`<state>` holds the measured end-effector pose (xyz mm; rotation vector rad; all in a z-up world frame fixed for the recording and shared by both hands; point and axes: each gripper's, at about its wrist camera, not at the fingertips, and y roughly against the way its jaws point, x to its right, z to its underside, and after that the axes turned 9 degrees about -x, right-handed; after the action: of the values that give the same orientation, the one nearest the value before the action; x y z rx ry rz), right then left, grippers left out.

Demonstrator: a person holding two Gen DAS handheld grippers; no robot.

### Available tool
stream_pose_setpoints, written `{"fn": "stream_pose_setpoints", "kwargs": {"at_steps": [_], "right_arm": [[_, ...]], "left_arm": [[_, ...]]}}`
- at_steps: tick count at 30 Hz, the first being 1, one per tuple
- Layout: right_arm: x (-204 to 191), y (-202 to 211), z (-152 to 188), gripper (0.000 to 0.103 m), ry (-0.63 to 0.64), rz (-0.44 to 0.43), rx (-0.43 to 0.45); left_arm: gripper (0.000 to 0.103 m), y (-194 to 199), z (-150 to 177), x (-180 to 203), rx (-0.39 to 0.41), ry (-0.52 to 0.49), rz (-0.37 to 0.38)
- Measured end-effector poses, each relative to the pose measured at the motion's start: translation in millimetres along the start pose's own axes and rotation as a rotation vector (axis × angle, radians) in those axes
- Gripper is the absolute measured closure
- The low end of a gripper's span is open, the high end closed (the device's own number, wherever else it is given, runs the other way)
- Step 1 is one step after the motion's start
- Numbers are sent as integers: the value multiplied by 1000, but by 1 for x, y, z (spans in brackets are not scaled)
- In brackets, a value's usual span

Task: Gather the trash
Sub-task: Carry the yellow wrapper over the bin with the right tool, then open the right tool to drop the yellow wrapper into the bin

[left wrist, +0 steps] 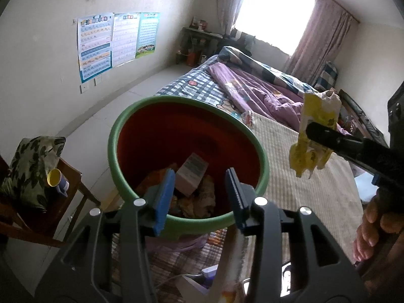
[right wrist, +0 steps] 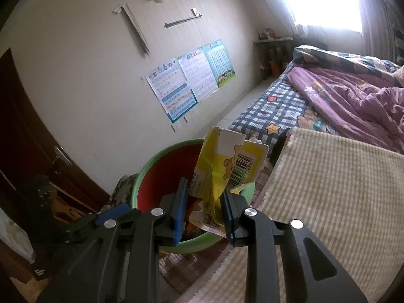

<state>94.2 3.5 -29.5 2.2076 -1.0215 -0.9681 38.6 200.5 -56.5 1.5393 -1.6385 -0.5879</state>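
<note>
A red bin with a green rim [left wrist: 262, 161] [right wrist: 141, 176] stands at the bed's edge and holds a small white box [left wrist: 190, 174] and crumpled wrappers. My left gripper [left wrist: 199, 192] hangs over its near rim. The blue pads [left wrist: 165, 197] stand apart with only the bin's contents showing between them. My right gripper [right wrist: 204, 192] [left wrist: 318, 131] is shut on a torn yellow wrapper [right wrist: 227, 161] [left wrist: 315, 116] with a barcode. It holds the wrapper upright to the right of the bin, just outside the rim. A blurred pale strip [left wrist: 232, 265] runs under the left gripper's right finger.
A wooden chair [left wrist: 73, 176] left of the bin carries a leaf-print cushion [left wrist: 30, 166] and a yellow-and-blue cup [left wrist: 56, 179]. The bed has a beige striped mat [left wrist: 315, 197] and a purple quilt [left wrist: 252, 88]. A dark door [right wrist: 30, 139] is at left. A hand [left wrist: 378, 227] grips the right tool.
</note>
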Motion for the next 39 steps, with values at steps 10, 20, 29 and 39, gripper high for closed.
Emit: {"fn": "stream_pose_setpoints", "kwargs": {"at_steps": [10, 20, 29, 39], "right_arm": [[-13, -22, -1, 77, 19, -17, -31], [-22, -42, -2, 78, 47, -31, -58], [-19, -47, -1, 78, 37, -30, -68], [-11, -45, 3, 74, 1, -29, -79]], "left_arm": [[61, 5, 4, -14, -1, 16, -25], [61, 9, 5, -24, 1, 36, -50], [61, 7, 3, -27, -4, 39, -52], [61, -2, 3, -24, -16, 31, -48]]}}
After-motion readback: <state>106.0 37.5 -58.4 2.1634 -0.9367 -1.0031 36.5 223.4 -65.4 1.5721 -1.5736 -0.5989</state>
